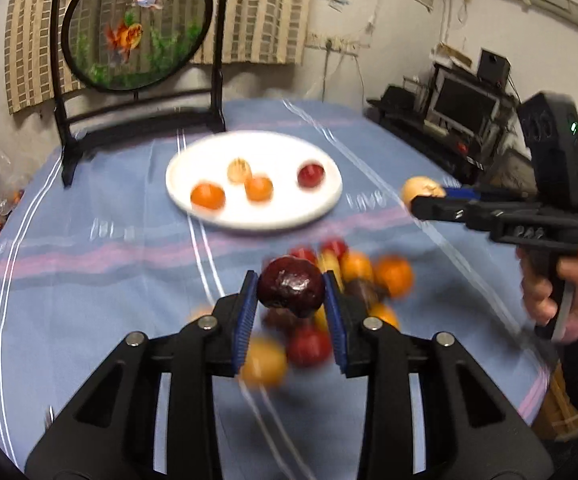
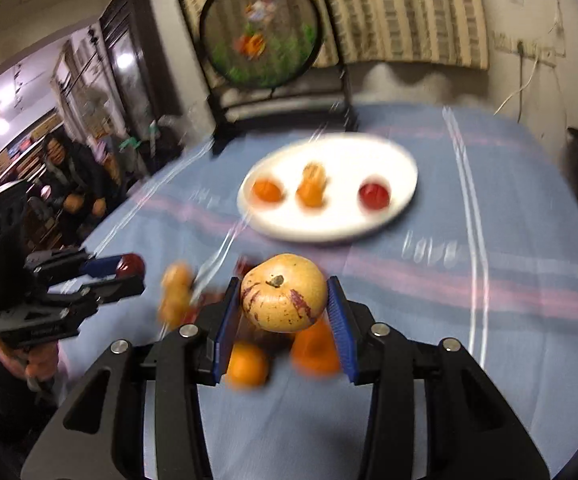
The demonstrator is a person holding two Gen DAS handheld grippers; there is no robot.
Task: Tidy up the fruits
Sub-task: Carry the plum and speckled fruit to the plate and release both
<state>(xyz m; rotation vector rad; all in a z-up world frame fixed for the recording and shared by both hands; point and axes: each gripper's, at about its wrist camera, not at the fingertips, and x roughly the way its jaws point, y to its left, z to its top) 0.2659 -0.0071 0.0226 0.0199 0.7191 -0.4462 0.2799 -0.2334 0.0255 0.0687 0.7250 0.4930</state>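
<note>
My left gripper (image 1: pixel 291 286) is shut on a dark red fruit (image 1: pixel 291 291) and holds it above a pile of orange and red fruits (image 1: pixel 353 276) on the blue cloth. My right gripper (image 2: pixel 283 294) is shut on a tan fruit with purple streaks (image 2: pixel 284 292), also above loose oranges (image 2: pixel 247 368). A white plate (image 1: pixel 209 168) further back holds two oranges, a pale fruit and a red fruit (image 1: pixel 311 175). The right gripper shows in the left wrist view (image 1: pixel 429 196); the left gripper shows in the right wrist view (image 2: pixel 129 272).
A round goldfish screen on a black stand (image 1: pixel 137 28) stands behind the plate. The table (image 1: pixel 89 240) carries a blue striped cloth. A dark desk with a monitor (image 1: pixel 465 108) is off to the right. People sit at the far left (image 2: pixel 69 176).
</note>
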